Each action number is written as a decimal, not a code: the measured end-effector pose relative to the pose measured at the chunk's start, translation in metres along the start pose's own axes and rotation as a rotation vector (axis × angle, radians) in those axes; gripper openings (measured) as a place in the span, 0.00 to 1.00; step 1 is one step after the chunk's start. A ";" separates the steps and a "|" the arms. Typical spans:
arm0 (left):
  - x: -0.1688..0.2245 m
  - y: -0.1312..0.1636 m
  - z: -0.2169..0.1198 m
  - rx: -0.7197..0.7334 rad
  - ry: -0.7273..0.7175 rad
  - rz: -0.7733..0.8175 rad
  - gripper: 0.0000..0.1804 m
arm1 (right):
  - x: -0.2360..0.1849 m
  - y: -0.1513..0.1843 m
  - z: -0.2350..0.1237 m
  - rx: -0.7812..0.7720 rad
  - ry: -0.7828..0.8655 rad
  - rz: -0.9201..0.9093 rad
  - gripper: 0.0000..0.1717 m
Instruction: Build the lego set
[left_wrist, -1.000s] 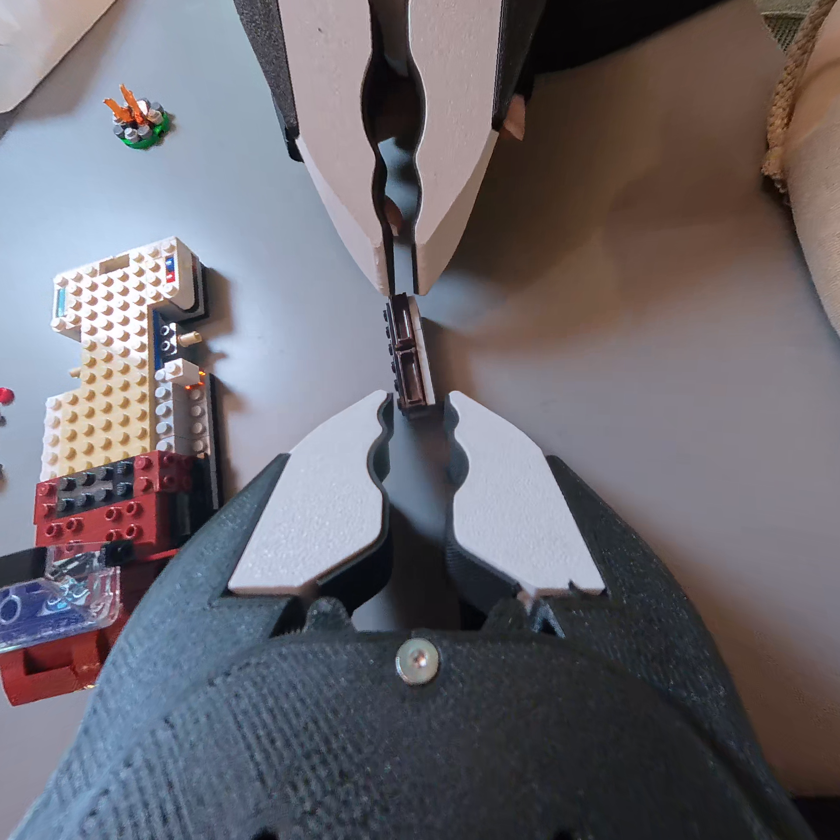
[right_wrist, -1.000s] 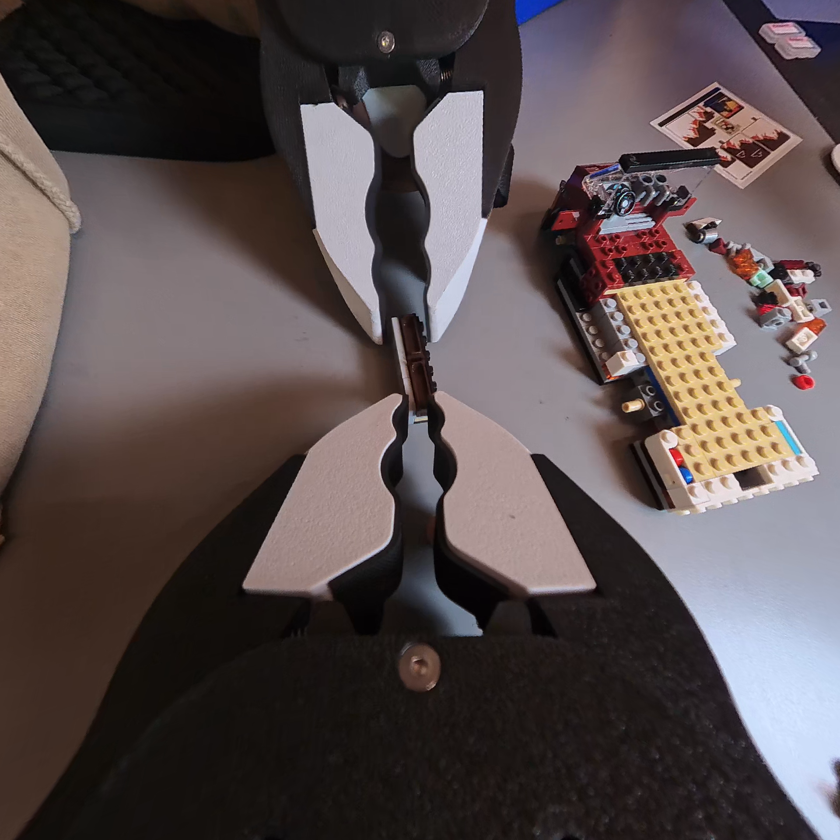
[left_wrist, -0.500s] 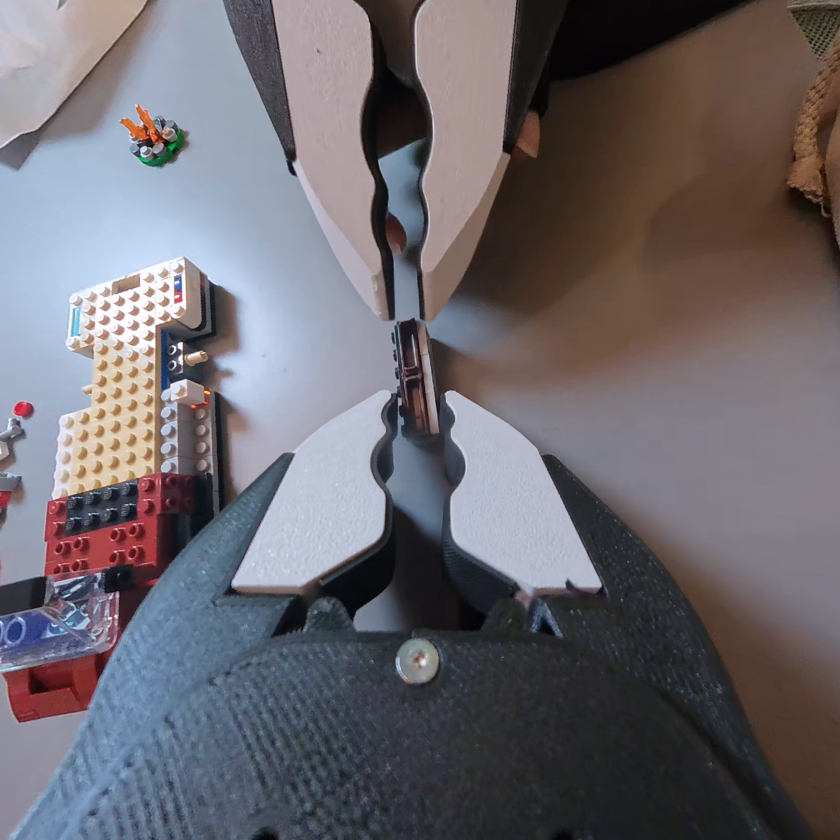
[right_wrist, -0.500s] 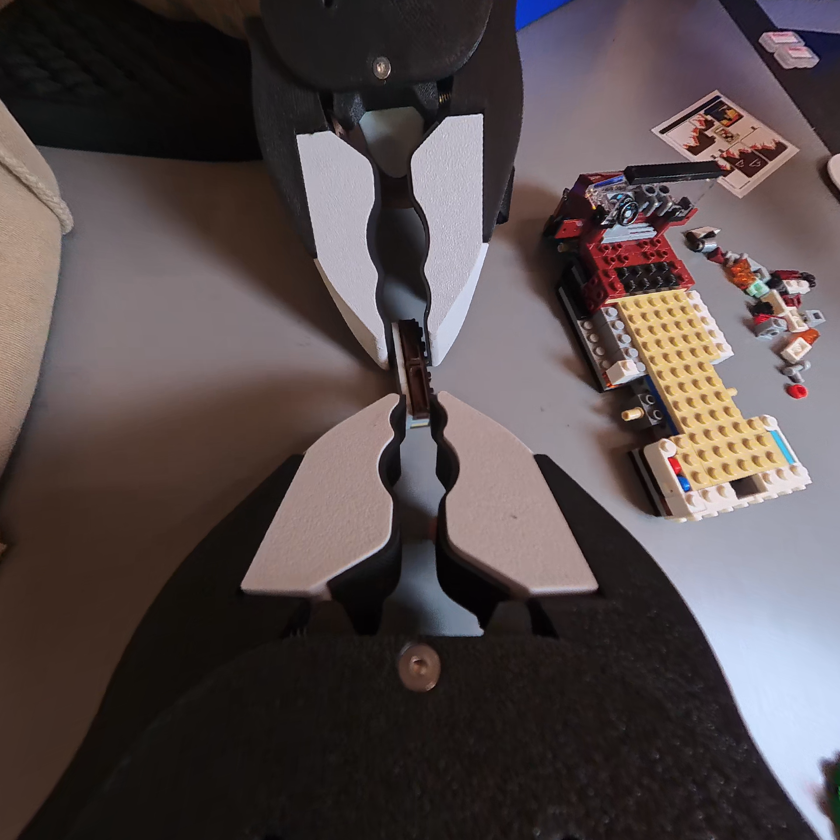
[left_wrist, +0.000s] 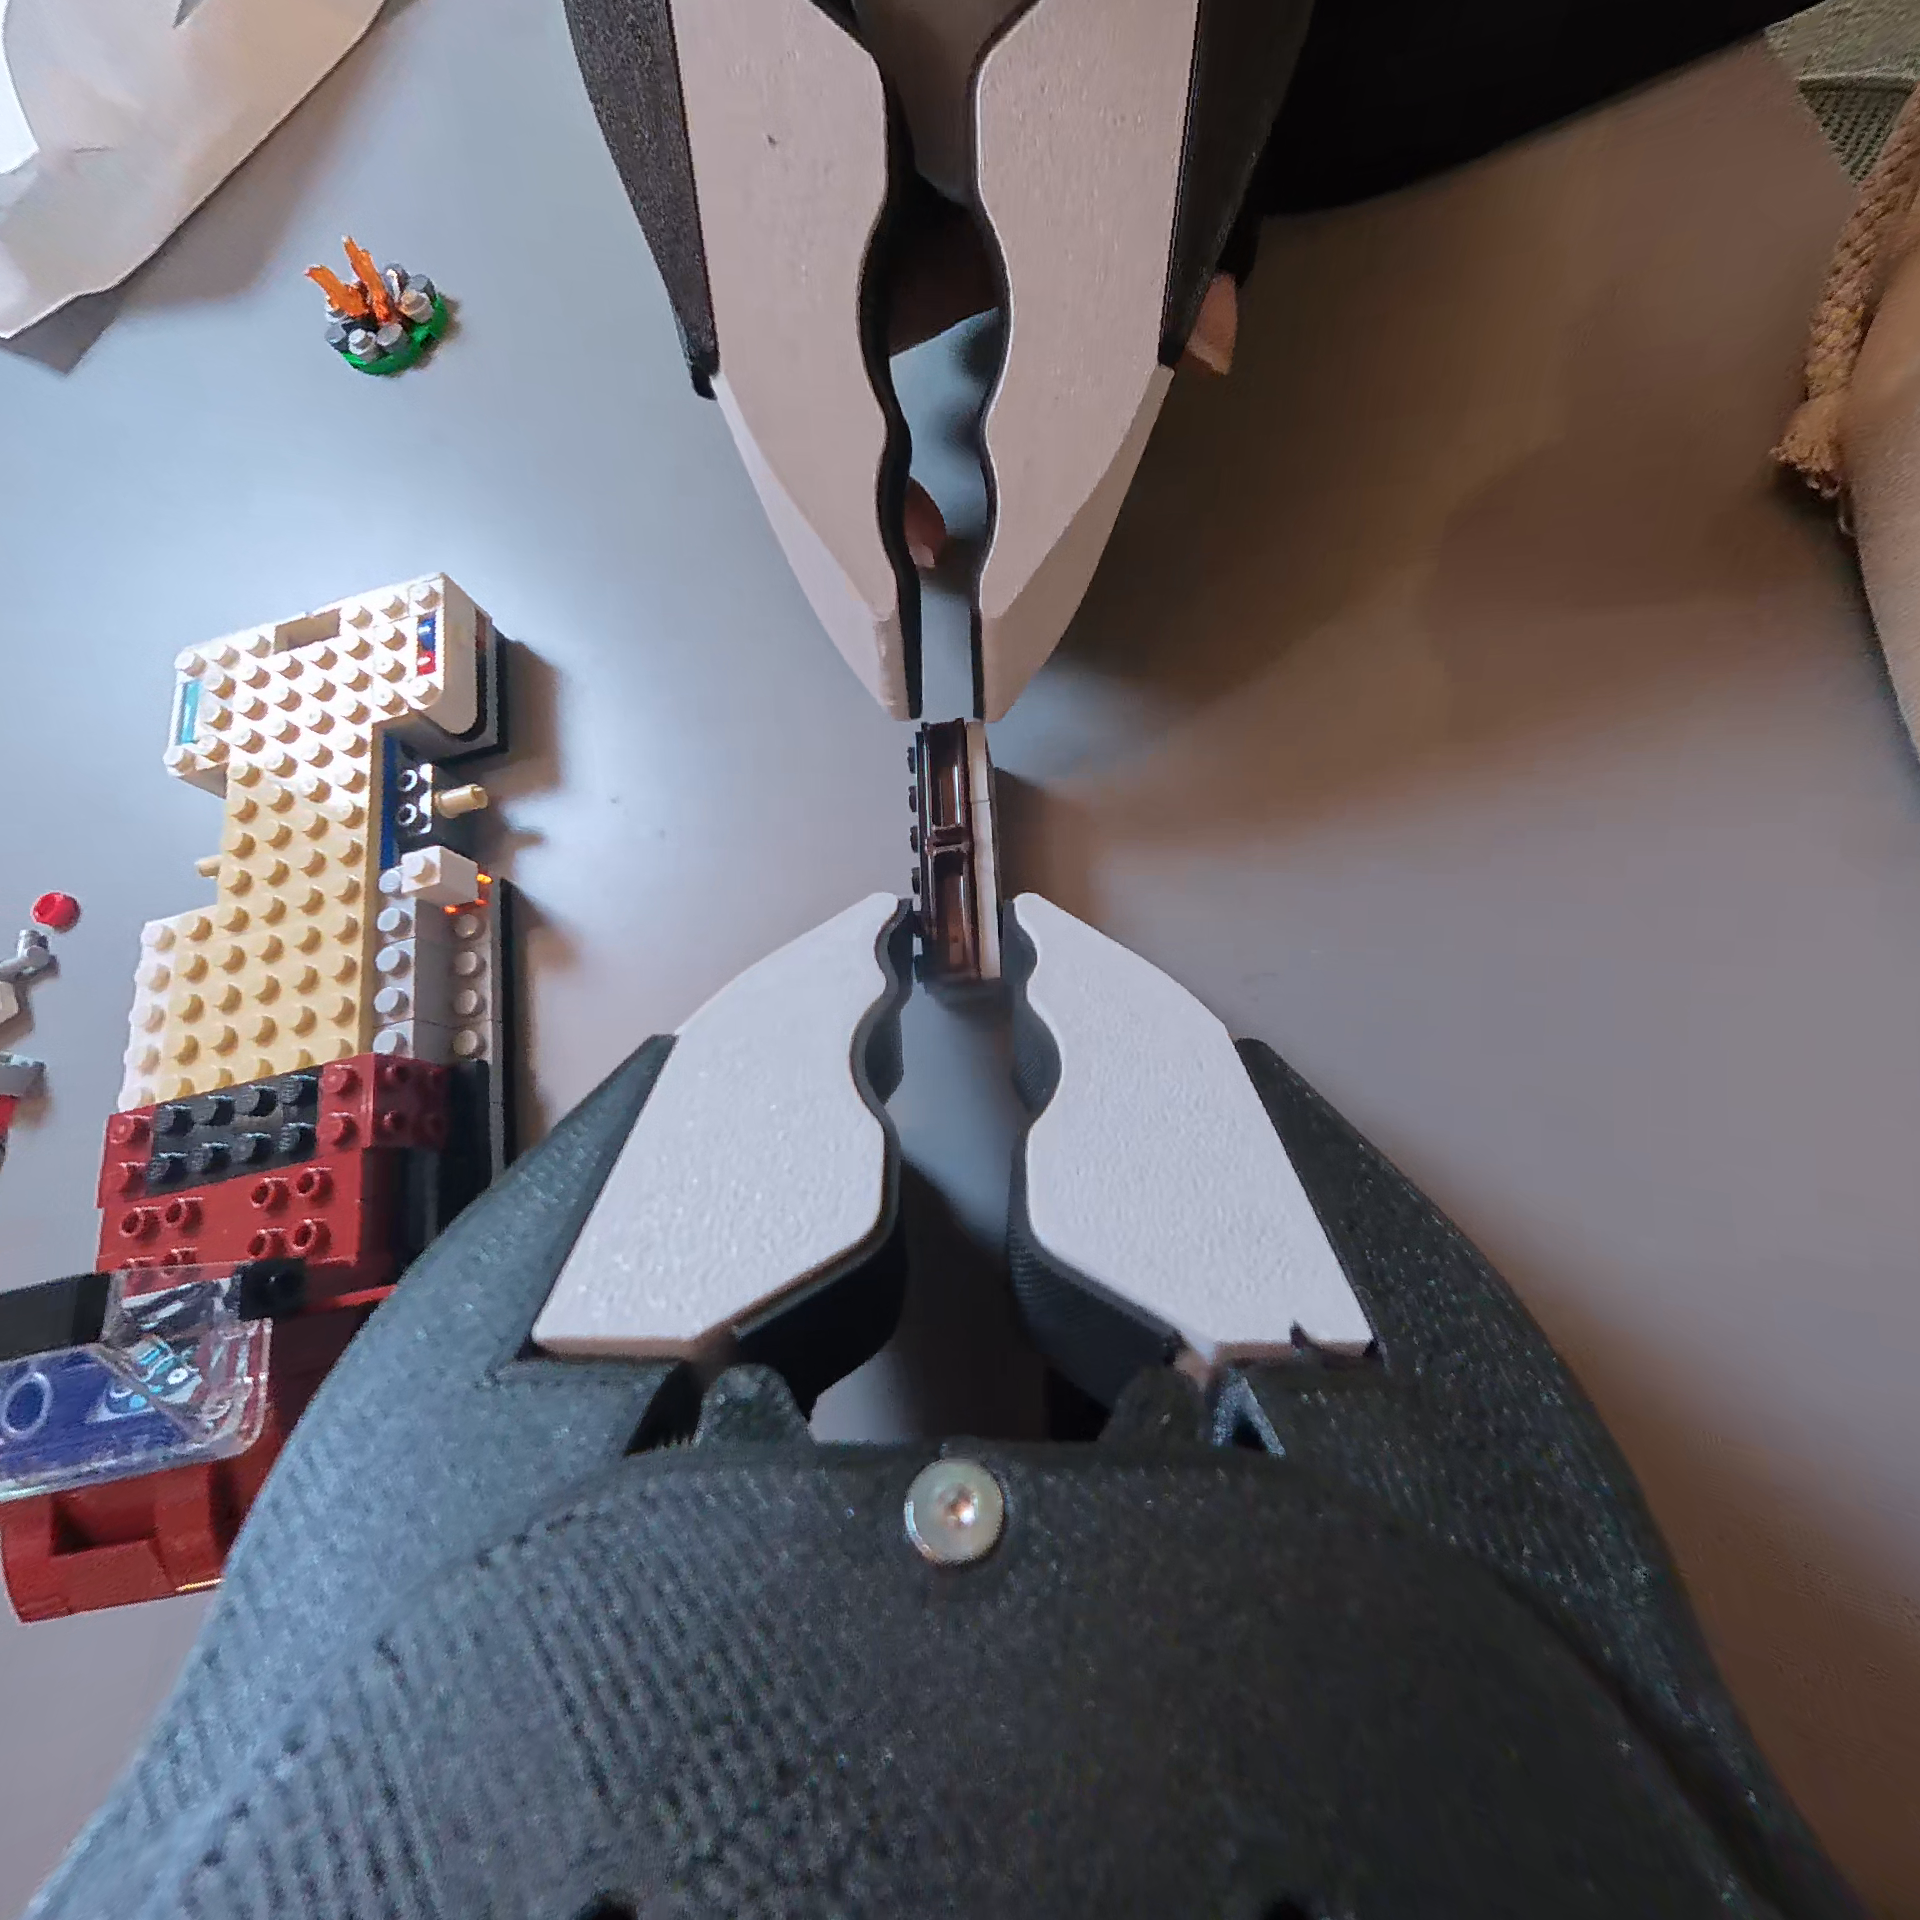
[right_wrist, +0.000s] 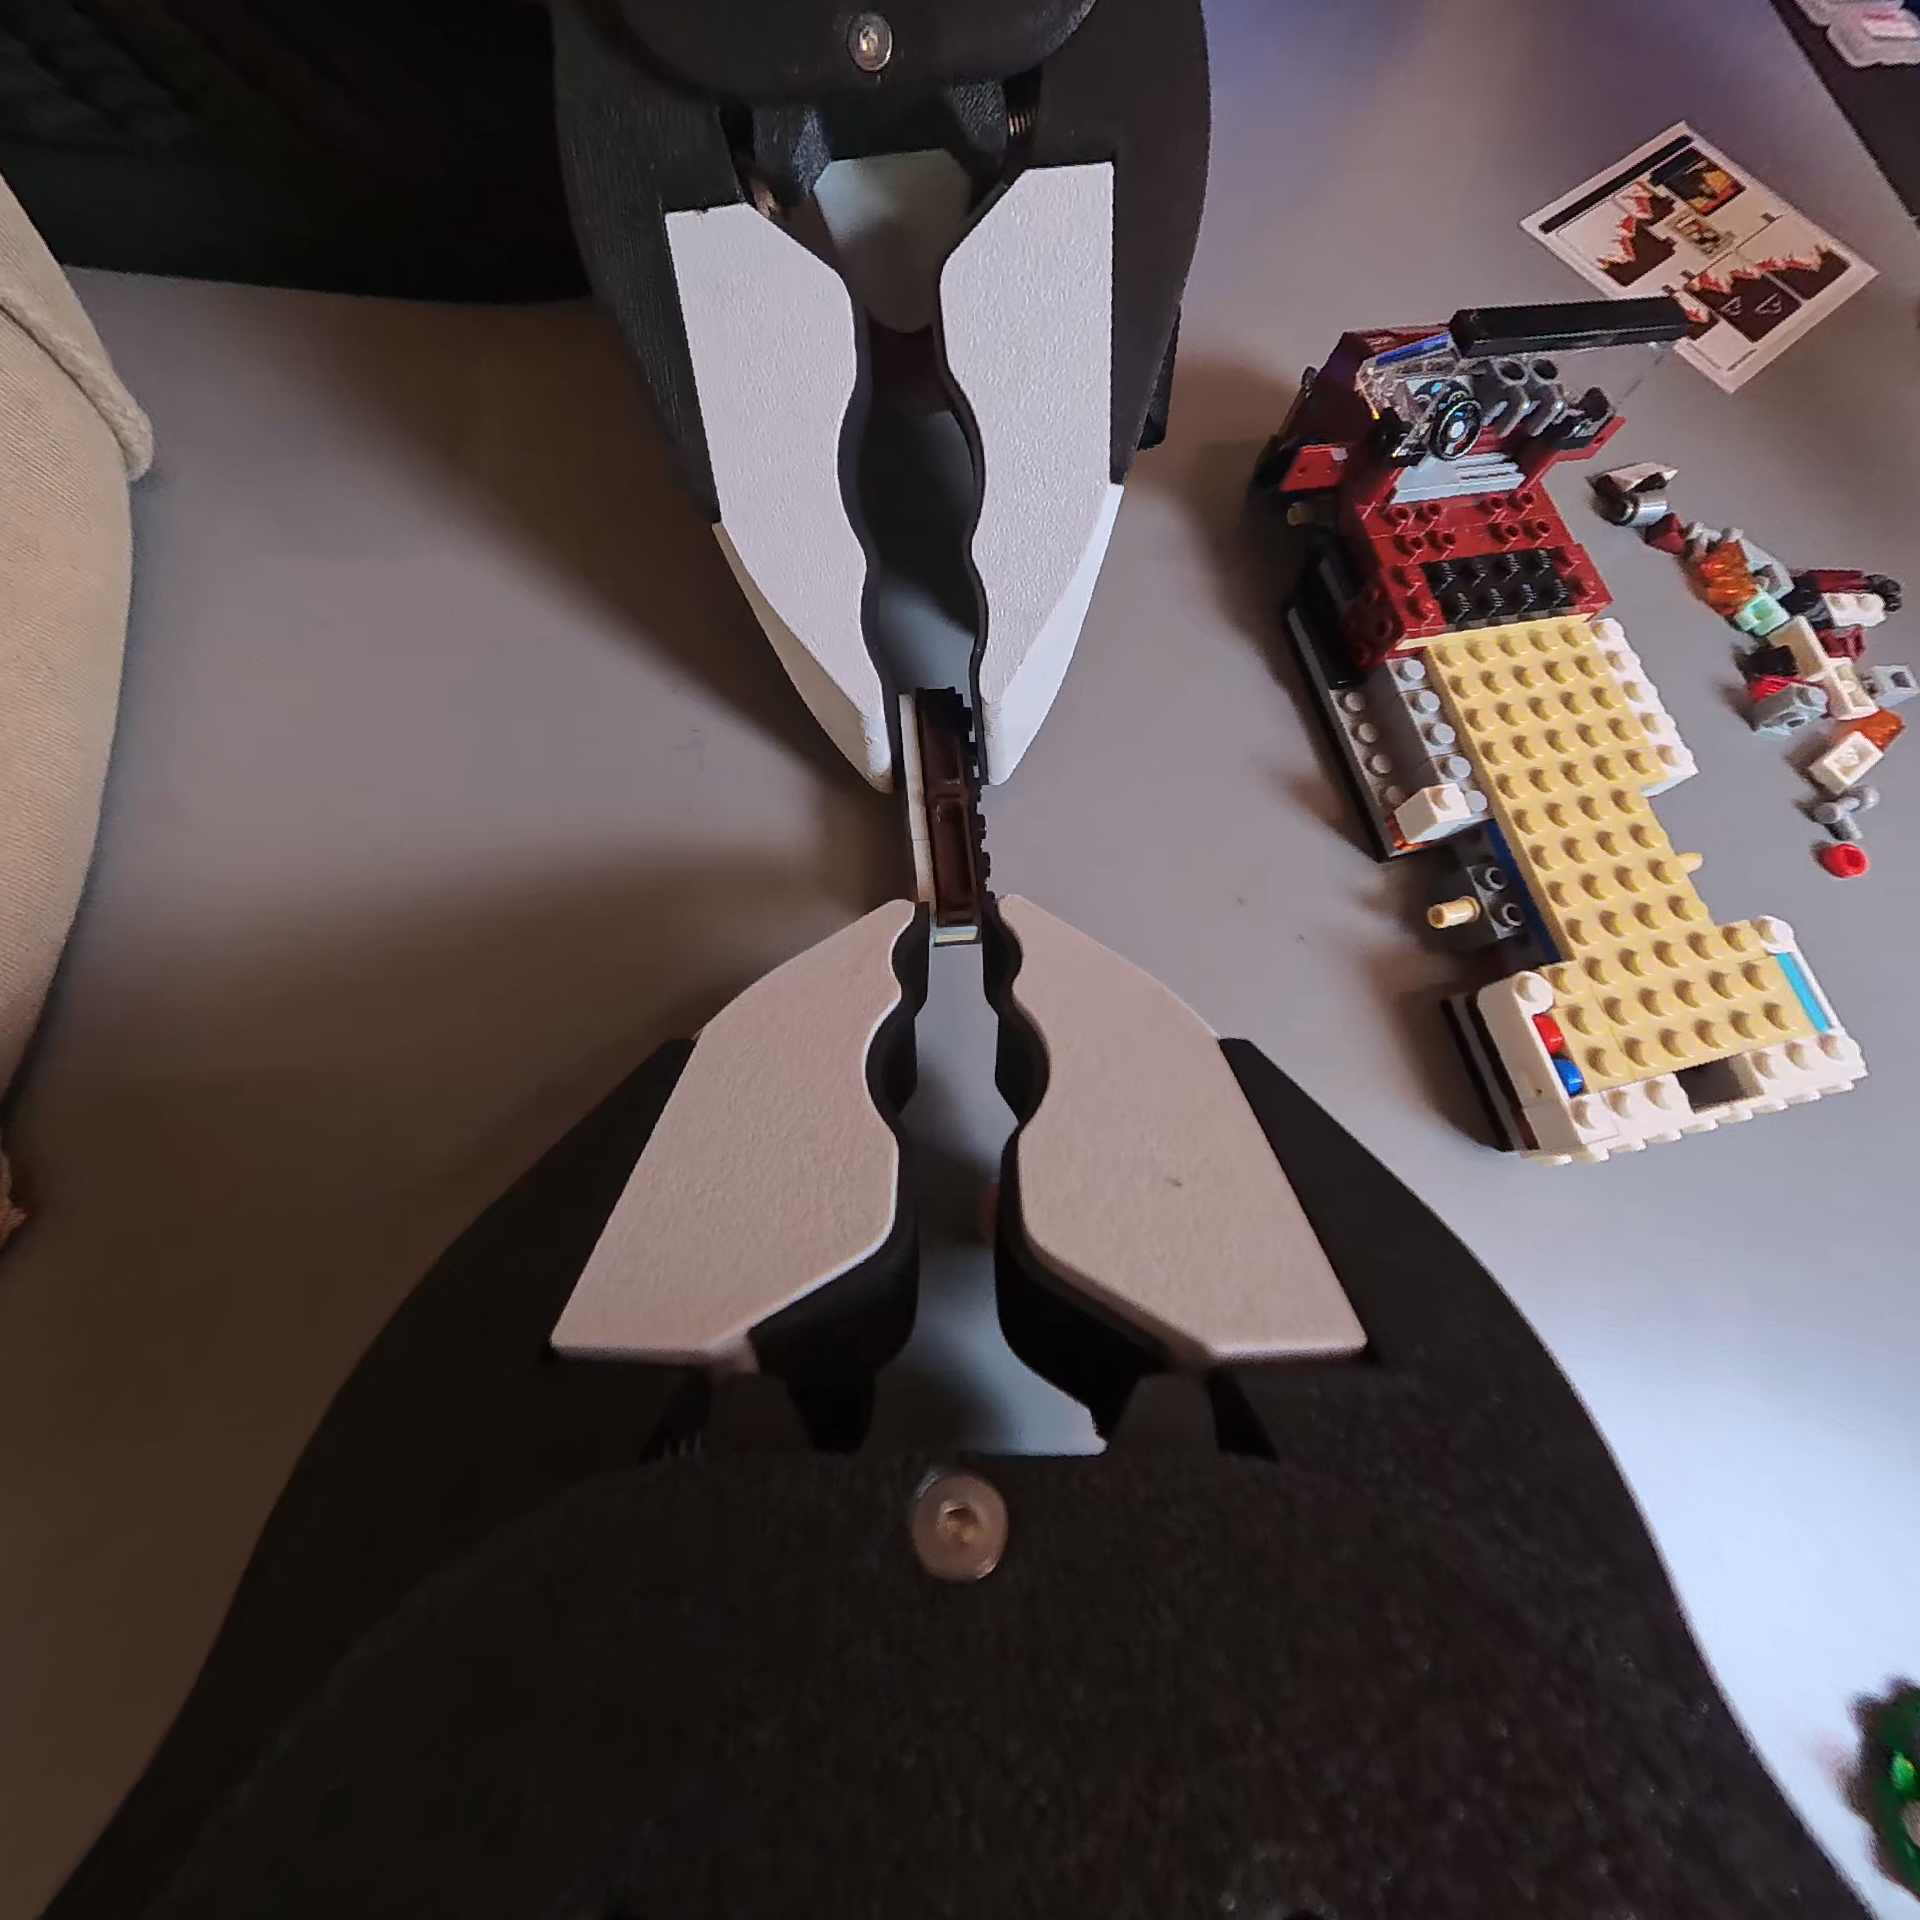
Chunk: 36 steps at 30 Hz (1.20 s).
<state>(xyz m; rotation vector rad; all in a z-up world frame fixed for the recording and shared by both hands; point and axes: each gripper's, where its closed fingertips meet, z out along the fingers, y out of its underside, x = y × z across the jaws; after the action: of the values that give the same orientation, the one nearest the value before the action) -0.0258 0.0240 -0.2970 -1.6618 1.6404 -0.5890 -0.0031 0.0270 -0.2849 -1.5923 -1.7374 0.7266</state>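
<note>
A small flat brick assembly (left_wrist: 951, 852) of brown, white and black plates hangs edge-up above the grey table (left_wrist: 1351, 935), between my two grippers, which face each other tip to tip. My left gripper (left_wrist: 956, 935) is shut on its near end, with the pads against the black studs and the white plate. In the right wrist view the same assembly (right_wrist: 951, 821) runs from my right gripper (right_wrist: 956, 925), shut on its narrow brown end, to the left gripper (right_wrist: 935, 769) opposite. The right gripper (left_wrist: 943, 707) also shows at the top of the left wrist view.
A partly built brick model (left_wrist: 312, 883) in tan, white and dark red lies flat on the table, also in the right wrist view (right_wrist: 1579, 790). Nearby are loose small pieces (right_wrist: 1808, 665), a sticker sheet (right_wrist: 1704, 260), a small campfire build (left_wrist: 379, 312) and a beige cushion (right_wrist: 52, 623). The grippers are tip to tip, or close to it.
My left jaws have narrowed onto the near end of the assembly. The right gripper has kept hold of the far end. Both grippers have shifted only slightly.
</note>
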 end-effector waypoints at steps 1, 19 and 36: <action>0.000 0.000 0.000 0.001 -0.001 0.004 0.09 | 0.000 0.000 -0.001 0.005 -0.006 0.008 0.06; 0.005 -0.028 -0.028 0.151 -0.014 0.152 0.08 | -0.010 -0.027 -0.011 0.084 -0.599 0.820 0.27; 0.000 -0.024 -0.030 0.091 -0.067 0.181 0.08 | -0.014 -0.039 0.002 0.113 -0.652 1.126 0.13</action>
<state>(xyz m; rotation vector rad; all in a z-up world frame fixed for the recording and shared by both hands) -0.0327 0.0174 -0.2597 -1.4350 1.6681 -0.5047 -0.0283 0.0094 -0.2572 -2.3741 -0.9580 1.9963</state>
